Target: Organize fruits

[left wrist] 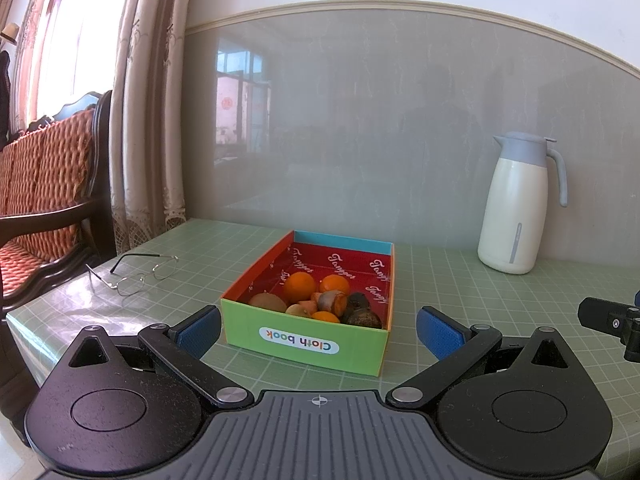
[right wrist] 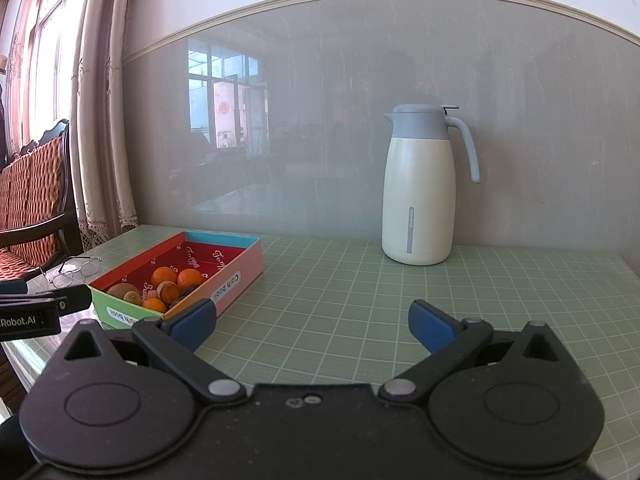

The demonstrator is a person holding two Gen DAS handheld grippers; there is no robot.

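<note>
A colourful cardboard box (left wrist: pixel 304 344) with a red lining stands on the green grid mat. In it lie oranges (left wrist: pixel 299 286), a brown kiwi (left wrist: pixel 267 301), a cut orange piece (left wrist: pixel 334 302) and dark fruit (left wrist: pixel 362 314). My left gripper (left wrist: pixel 318 330) is open and empty, its blue pads either side of the box's near wall. The box also shows in the right wrist view (right wrist: pixel 236 280), at the left. My right gripper (right wrist: pixel 312 326) is open and empty over the mat, right of the box.
A white thermos jug (left wrist: pixel 516 208) with a grey lid stands at the back by the wall; it also shows in the right wrist view (right wrist: pixel 420 188). Wire-rimmed glasses (left wrist: pixel 136 274) lie left of the box near the table's left edge. A chair (left wrist: pixel 44 184) stands beyond that edge.
</note>
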